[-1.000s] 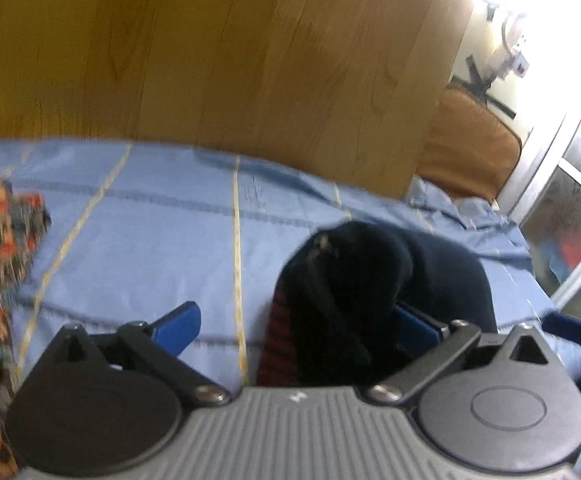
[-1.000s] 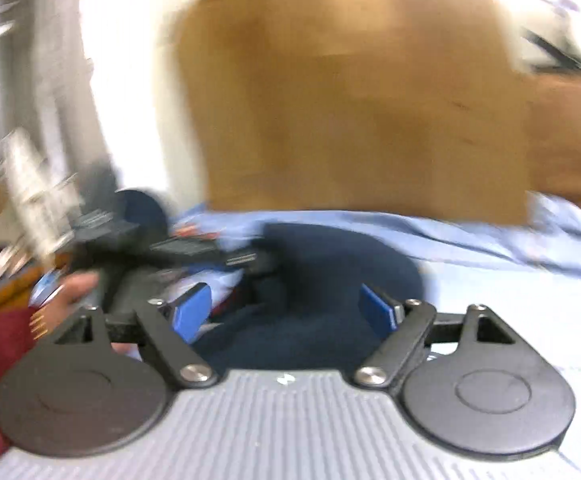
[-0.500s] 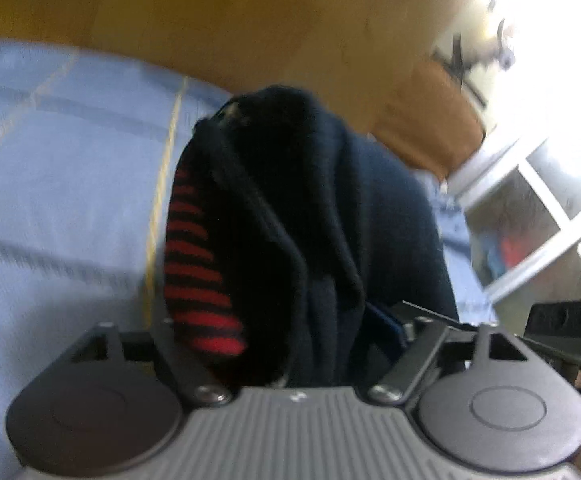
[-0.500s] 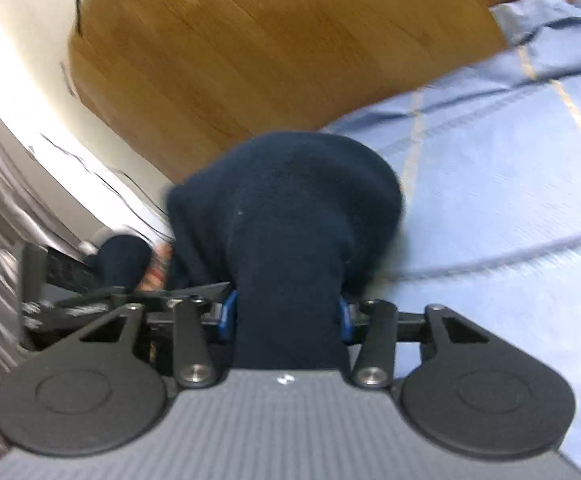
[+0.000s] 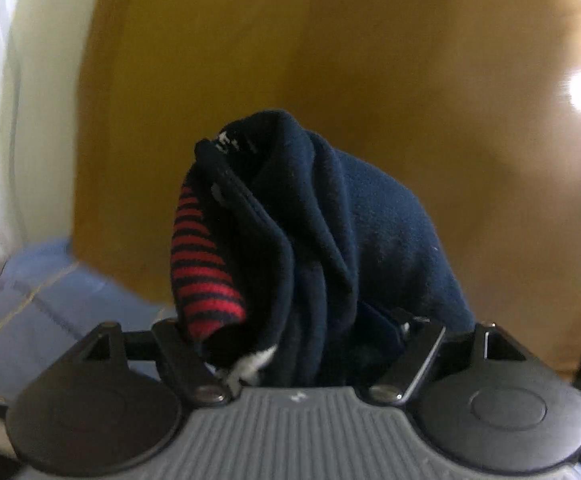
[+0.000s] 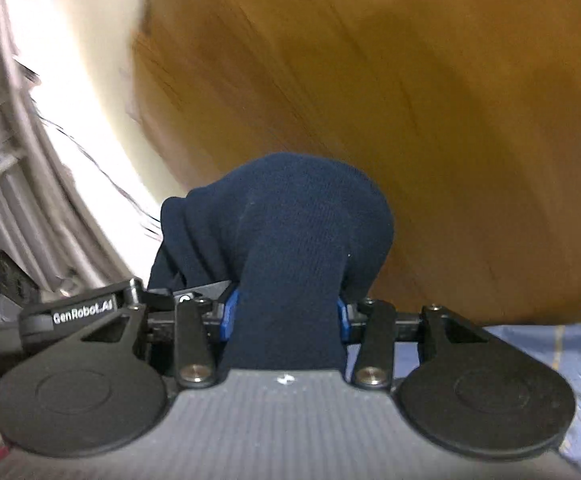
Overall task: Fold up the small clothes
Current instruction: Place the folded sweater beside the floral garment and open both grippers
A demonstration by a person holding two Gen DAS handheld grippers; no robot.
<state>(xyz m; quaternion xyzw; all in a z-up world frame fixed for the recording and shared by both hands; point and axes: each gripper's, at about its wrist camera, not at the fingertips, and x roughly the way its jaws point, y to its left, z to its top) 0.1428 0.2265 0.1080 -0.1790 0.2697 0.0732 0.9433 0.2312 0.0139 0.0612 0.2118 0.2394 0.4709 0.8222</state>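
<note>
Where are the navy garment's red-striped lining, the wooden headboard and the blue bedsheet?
red-striped lining (image 5: 204, 268), left wrist view, mid stripes.
wooden headboard (image 6: 430, 100), right wrist view, bare panel.
blue bedsheet (image 6: 538, 344), right wrist view, lower-right patch.

Left gripper (image 5: 302, 344) apparently clamped, right gripper (image 6: 286, 316) fingers (image 6: 228, 314) clamped

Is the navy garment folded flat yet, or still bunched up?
Bunched. The navy garment humps in loose folds in the left gripper, red-striped lining showing; the right gripper pinches another bundled part, lifted off the blue sheet.
</note>
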